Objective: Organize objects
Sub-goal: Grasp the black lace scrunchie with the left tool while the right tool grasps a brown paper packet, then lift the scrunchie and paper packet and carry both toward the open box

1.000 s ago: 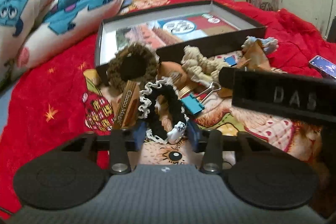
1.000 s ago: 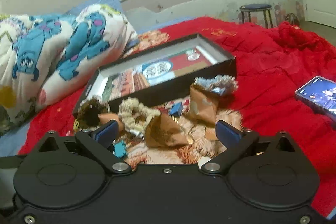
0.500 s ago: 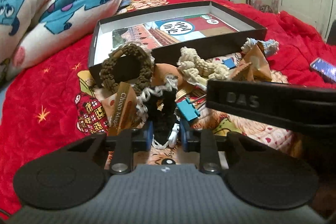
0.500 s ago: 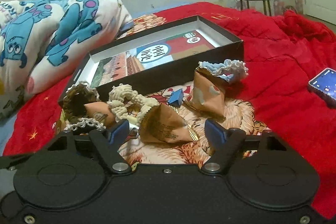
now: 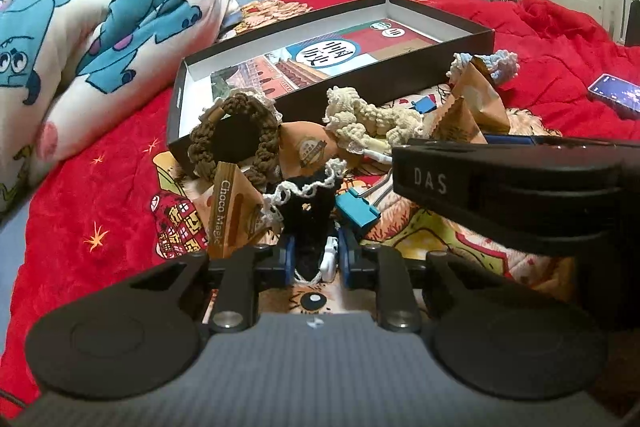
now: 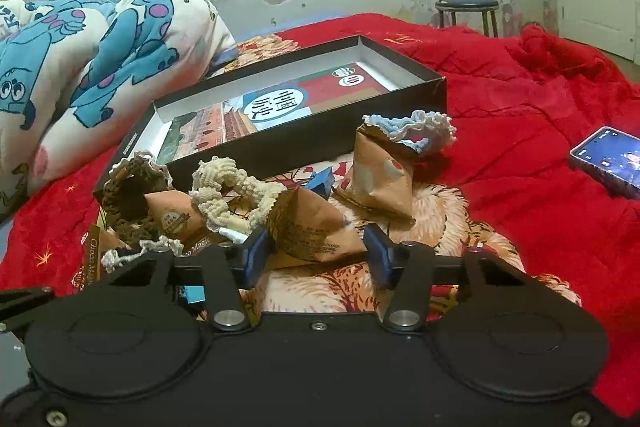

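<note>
Left hand-held gripper (image 5: 315, 259) is sitting nearly closed, its blue pads (image 5: 285, 258) pinching a black scrunchie (image 5: 308, 211) w/ white lace edging; the scrunchie is resting low in the pile on the bed, near side of the clutter. Just left of it a Choco Magic packet (image 5: 228, 211) is leaning upright. A blue binder clip (image 5: 356, 213) is lying just right of the scrunchie, touching or nearly so, can't tell which.

Right hand-held gripper (image 6: 316, 255) is standing wide open, fingers (image 6: 254, 253) either side of a brown paper packet (image 6: 310, 229); pads aren't clearly pressing it, so nothing gripped as far as visible. Its black body, marked DAS, is crossing the right of the left wrist view.

Farther back in the pile: a brown scrunchie (image 5: 234, 141) is propped vs. the near left corner of the box (image 5: 440, 65), a cream scrunchie (image 6: 228, 195) is lying across another brown packet (image 6: 172, 217), and a pale blue scrunchie (image 6: 412, 131) is sitting on top of a taller packet (image 6: 380, 179) at the right. A 2nd small blue clip (image 6: 322, 183) is sitting between the packets.

The box is lying open behind the pile, a printed sheet inside. Everything is resting on a cartoon-print cloth (image 6: 440, 219) over a red blanket (image 6: 520, 99). A phone (image 6: 610, 161) is lying well apart at far right, screen lit. A monster-print pillow (image 5: 100, 39) is filling the left; a stool (image 6: 466, 11) is standing by the far wall.
</note>
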Motion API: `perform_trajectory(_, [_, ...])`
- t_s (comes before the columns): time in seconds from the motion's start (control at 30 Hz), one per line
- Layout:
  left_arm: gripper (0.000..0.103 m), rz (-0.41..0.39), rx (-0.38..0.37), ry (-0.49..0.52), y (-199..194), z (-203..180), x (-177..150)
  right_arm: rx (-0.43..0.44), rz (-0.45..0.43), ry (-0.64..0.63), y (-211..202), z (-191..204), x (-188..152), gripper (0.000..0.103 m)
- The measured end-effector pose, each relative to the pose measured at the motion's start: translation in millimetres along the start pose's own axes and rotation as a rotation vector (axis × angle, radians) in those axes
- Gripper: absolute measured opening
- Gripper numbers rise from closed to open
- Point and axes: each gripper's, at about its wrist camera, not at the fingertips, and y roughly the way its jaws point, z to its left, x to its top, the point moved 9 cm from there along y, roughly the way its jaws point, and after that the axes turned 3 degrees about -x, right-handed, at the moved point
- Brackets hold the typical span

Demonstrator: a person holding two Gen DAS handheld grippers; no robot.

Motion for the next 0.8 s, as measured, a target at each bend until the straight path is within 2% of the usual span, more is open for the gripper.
perform_trajectory(0.37, [0.025, -0.004, 0.015, 0.013, -6, -2, 0, 0.04, -0.05, 0.121, -17, -15, 4, 0.046])
perform_trajectory(0.5, [0.025, -0.013, 0.018, -0.015, -10, 2, 1, 0.066, -0.072, 0.166, -25, -20, 6, 0.046])
perform_trajectory(0.8, [0.025, -0.064, 0.015, -0.052, -22, 9, 11, 0.073, -0.096, 0.157, -36, -18, 10, 0.046])
